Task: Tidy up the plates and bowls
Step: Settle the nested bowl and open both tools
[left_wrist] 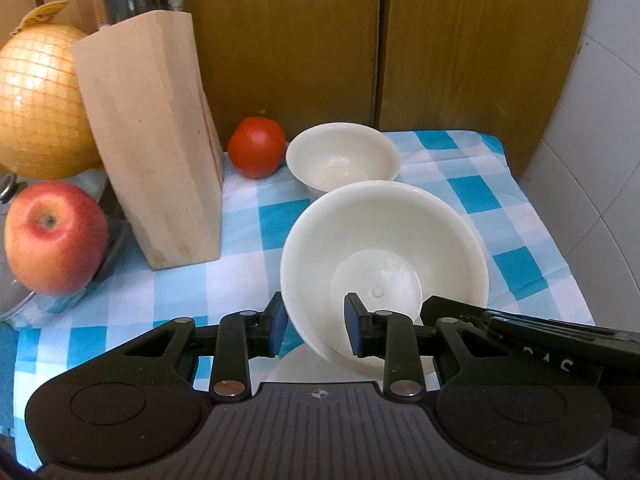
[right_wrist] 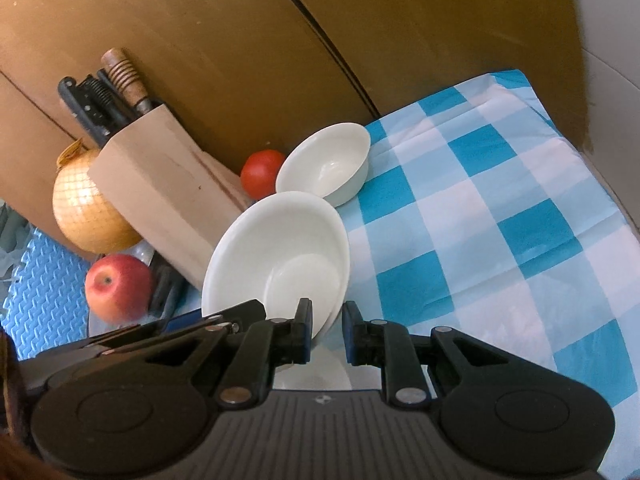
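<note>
I see counter under blue-and-white checked cloth (left_wrist: pixel 472 200), wooden cabinet doors behind it. On cloth: wooden knife block (left_wrist: pixel 152 140) standing left, red tomato (left_wrist: pixel 258 148) just right of block at back, small white bowl (left_wrist: pixel 342 156) upright just beside tomato. White plate (left_wrist: pixel 308 368) flat on cloth at near edge, mostly hidden. Right part of cloth bare, creased. Red apple (left_wrist: pixel 56 236) and netted yellow pomelo (left_wrist: pixel 36 100) at far left; I can't tell what they rest on.
</note>
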